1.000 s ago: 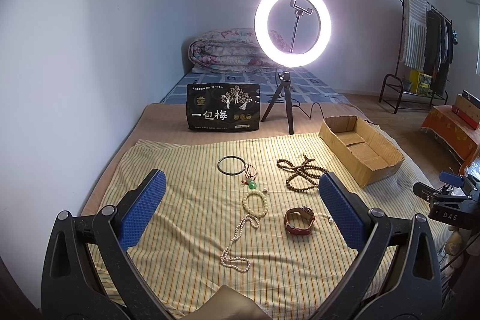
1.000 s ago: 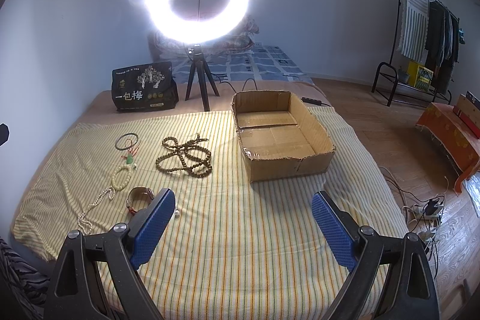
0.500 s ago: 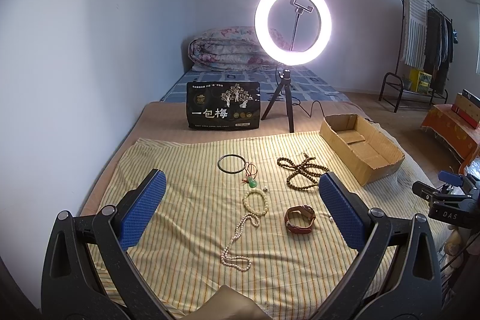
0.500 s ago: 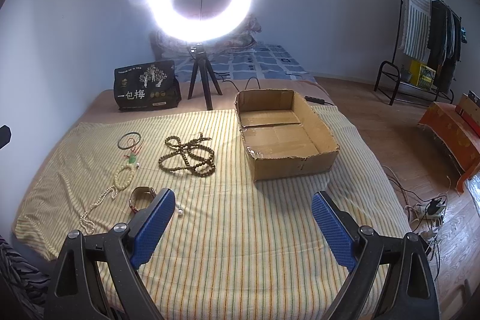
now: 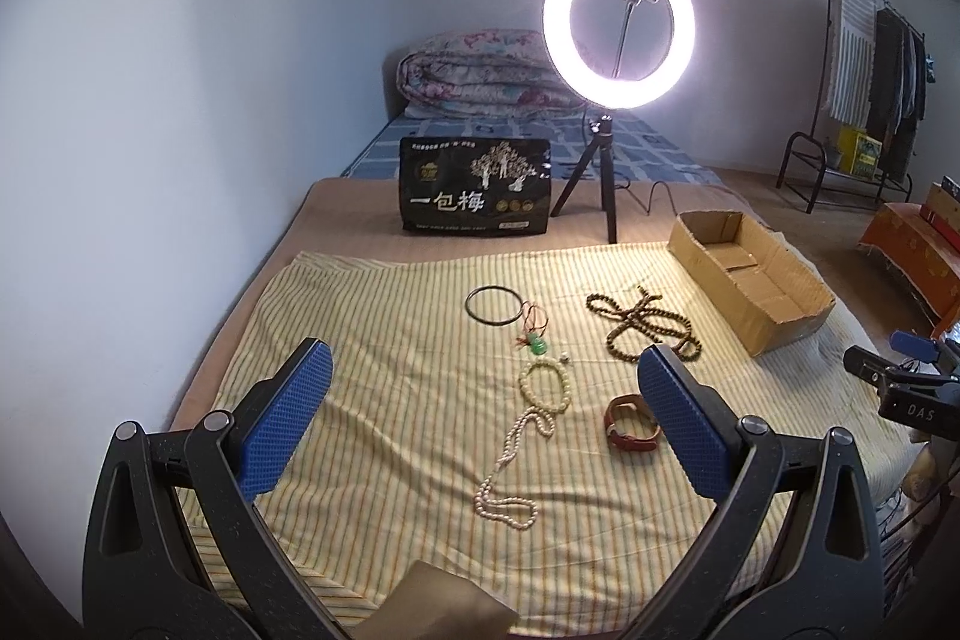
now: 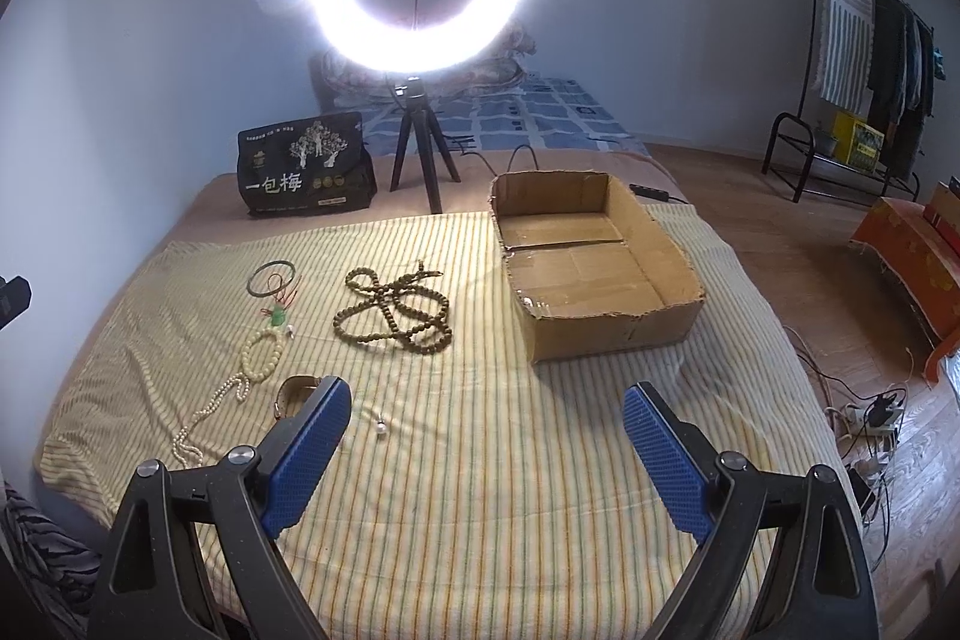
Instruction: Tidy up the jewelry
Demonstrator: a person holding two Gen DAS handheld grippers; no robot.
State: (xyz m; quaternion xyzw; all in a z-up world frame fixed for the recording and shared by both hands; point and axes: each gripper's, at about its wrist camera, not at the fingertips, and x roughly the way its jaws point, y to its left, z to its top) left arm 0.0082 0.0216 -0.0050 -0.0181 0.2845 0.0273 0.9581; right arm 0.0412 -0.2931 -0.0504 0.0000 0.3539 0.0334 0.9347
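Note:
Jewelry lies on a yellow striped cloth (image 5: 372, 340): a black bangle (image 5: 492, 305), a green pendant on red cord (image 5: 536, 340), a cream bead bracelet (image 5: 544, 388), a pearl necklace (image 5: 510, 466), a brown leather bracelet (image 5: 630, 424) and a long brown bead string (image 5: 642, 325). The bead string (image 6: 393, 313) and an empty cardboard box (image 6: 591, 262) show in the right wrist view. My left gripper (image 5: 480, 412) is open and empty above the near cloth. My right gripper (image 6: 486, 436) is open and empty, right of the jewelry.
A lit ring light on a tripod (image 5: 618, 28) and a black printed bag (image 5: 474, 193) stand behind the cloth. A folded quilt (image 5: 480, 76) lies at the far wall. A clothes rack (image 6: 864, 40) and floor cables (image 6: 864, 412) are at the right.
Both grippers have drifted slightly; the scene shifts a little in the right wrist view. Nothing on the cloth has moved.

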